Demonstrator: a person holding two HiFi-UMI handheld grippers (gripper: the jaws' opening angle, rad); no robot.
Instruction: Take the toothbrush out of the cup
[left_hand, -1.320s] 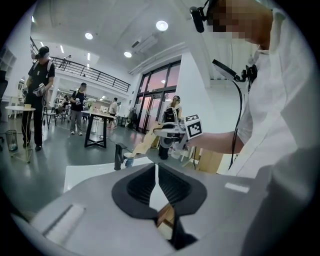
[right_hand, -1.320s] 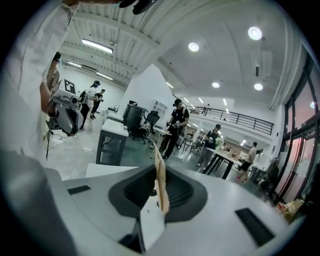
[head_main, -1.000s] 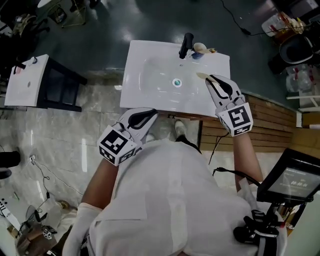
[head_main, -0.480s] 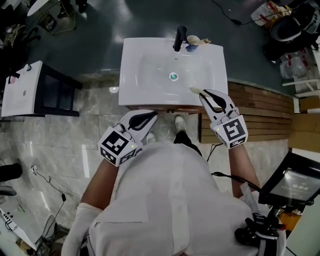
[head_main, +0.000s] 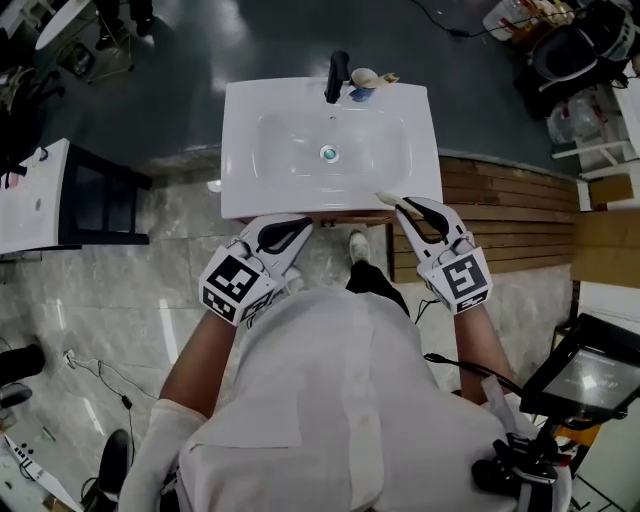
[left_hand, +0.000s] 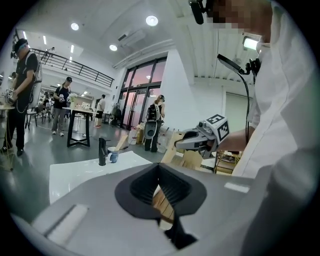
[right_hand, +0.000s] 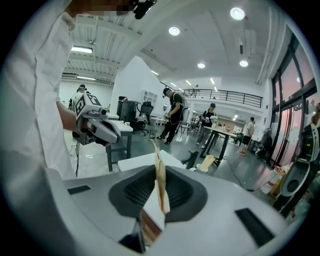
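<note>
Right claw (head_main: 402, 206) clamps the toothbrush (head_main: 387, 199): jaws narrow, pads pressed on its flat tan handle, which shows edge-on in the right gripper view. Brush's long axis runs in line w/ the claw. Free end sticks out past the jaw tips, pointing away from the person, up-left in the head view toward the sink (head_main: 250, 195). Other end is buried btw. the pads. Can't tell which end has the bristles. Brush is out of the cup (head_main: 361, 92), held at the sink's front right corner, by the front rim. Cup sits at the back rim, just beside the black faucet (head_main: 337, 76), well apart from the brush.

Left claw (head_main: 300, 228) is fully closed w/ nothing in it, just below the sink's front edge, pointing toward the sink.

Vs. a sec ago: right claw w/ brush was over the basin's right side, brush tip inside the rim. Half a sec ago it was nearer the front. Now it's pulled back to the front corner, closer to the person's white shirt (head_main: 340, 400). Grip on the handle looks unchanged. Left claw is at approx. the same spot by the front edge, closed then as now. Cup & faucet haven't moved on the sink.
</note>
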